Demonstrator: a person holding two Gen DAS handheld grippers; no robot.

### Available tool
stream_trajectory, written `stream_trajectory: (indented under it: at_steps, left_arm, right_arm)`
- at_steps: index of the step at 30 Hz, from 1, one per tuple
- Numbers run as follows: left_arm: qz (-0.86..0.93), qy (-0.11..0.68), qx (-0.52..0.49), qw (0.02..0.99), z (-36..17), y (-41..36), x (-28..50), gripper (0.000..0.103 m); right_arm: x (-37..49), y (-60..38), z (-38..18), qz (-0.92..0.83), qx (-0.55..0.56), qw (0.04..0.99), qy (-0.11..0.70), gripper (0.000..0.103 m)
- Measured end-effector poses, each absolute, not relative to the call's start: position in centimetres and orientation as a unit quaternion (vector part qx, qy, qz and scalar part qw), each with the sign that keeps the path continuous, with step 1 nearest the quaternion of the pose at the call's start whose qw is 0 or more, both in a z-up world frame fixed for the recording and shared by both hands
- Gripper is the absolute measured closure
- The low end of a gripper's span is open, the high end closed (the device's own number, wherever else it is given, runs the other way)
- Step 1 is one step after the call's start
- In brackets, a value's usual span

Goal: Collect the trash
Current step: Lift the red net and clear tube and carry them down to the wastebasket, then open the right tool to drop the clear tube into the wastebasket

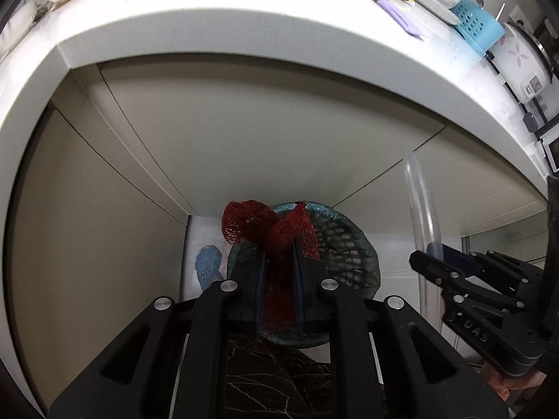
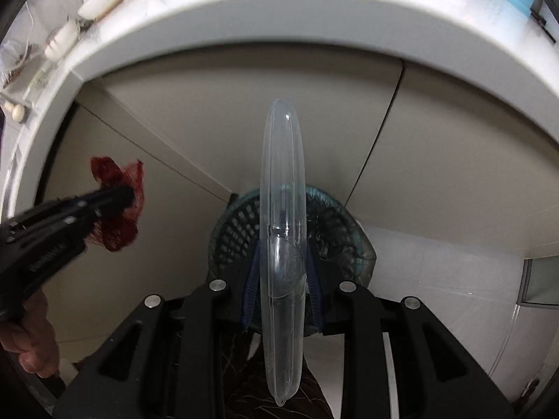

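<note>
**Both pieces of trash held over the bin**

We have both grippers loaded and aimed down at the waste basket point(image 1: 353, 244), a round mesh bin lined with a dark bag, standing on the floor below the white table point(image 1: 244, 28). Our left gripper point(image 1: 278, 262) is closed on the red mesh net point(image 1: 279, 241), which is bunched between its fingers and spills out above them, right over the rim of the basket. Our right gripper point(image 2: 282, 272) is clamped on the clear plastic lid point(image 2: 282, 192), held on edge so that it stands upright between the fingers, with the basket's opening directly behind it in the right wrist view.

We judge the step in hand to be the drop: both items are picked up and carried, and neither is in the bin yet. The next move calls for bringing each gripper squarely above the opening and then spreading the fingers. The net may cling to the pads, so it may need a small shake; the wide lid should go in tilted.
</note>
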State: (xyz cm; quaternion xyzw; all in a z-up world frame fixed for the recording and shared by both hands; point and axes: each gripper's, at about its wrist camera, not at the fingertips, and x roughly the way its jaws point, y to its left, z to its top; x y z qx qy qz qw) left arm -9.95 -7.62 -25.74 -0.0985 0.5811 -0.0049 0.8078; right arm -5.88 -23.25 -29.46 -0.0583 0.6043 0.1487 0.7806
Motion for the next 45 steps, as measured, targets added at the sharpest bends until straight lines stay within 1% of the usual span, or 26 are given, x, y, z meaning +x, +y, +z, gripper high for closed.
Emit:
stream_trajectory:
  at_steps: [6,11,14,16,17,19,21,23,25,26,27,30,45]
  left_arm:
    - [0.000,0.589,-0.097,0.803,-27.4,-7.6,-10.5,0.090]
    - [0.004,0.594,-0.093,0.799,-27.7,-7.3,-10.7,0.090]
    - [0.003,0.597,-0.089,0.797,-27.9,-7.5,-10.6,0.090]
    - [0.002,0.600,-0.088,0.795,-28.0,-7.7,-10.5,0.090]
    - [0.001,0.601,-0.088,0.795,-28.1,-7.8,-10.6,0.090]
    - [0.000,0.602,-0.085,0.794,-28.2,-7.9,-10.4,0.090]
    - [-0.002,0.603,-0.081,0.794,-28.4,-8.2,-10.3,0.090]
    - [-0.004,0.603,-0.077,0.794,-28.4,-8.6,-10.2,0.090]
    - [-0.008,0.603,-0.072,0.794,-28.7,-9.2,-10.1,0.090]
    - [-0.012,0.604,-0.072,0.794,-28.9,-9.5,-10.1,0.090]
    - [-0.014,0.605,-0.071,0.793,-29.1,-9.5,-10.2,0.090]
    - [-0.023,0.607,-0.065,0.792,-29.6,-10.5,-9.9,0.090]
    - [-0.069,0.611,-0.018,0.789,-32.5,-15.4,-8.8,0.090]
  right_arm:
    - [-6.1,-22.4,-31.7,0.163,-0.073,0.767,0.616,0.079]
    - [-5.9,-22.1,-32.6,0.163,-0.071,0.763,0.621,0.078]
    - [-5.8,-22.3,-32.5,0.162,-0.067,0.764,0.622,0.066]
    - [-5.5,-22.5,-32.5,0.162,-0.066,0.764,0.621,0.063]
    - [-5.5,-22.6,-32.4,0.162,-0.065,0.764,0.621,0.056]
    - [-5.6,-22.7,-32.2,0.157,-0.066,0.769,0.616,0.046]
    - [-5.5,-23.3,-31.7,0.151,-0.063,0.774,0.611,0.031]
    - [-5.4,-23.8,-31.3,0.144,-0.056,0.778,0.609,0.024]
    - [-5.4,-24.3,-30.6,0.143,-0.044,0.781,0.606,0.019]
    - [-5.3,-24.6,-30.4,0.137,-0.043,0.786,0.602,0.014]
    - [-5.3,-25.3,-30.1,0.133,-0.041,0.791,0.595,0.011]
    - [-5.6,-26.2,-29.3,0.121,-0.040,0.802,0.583,0.008]
    - [-6.4,-32.1,-26.3,0.046,-0.005,0.829,0.557,0.008]
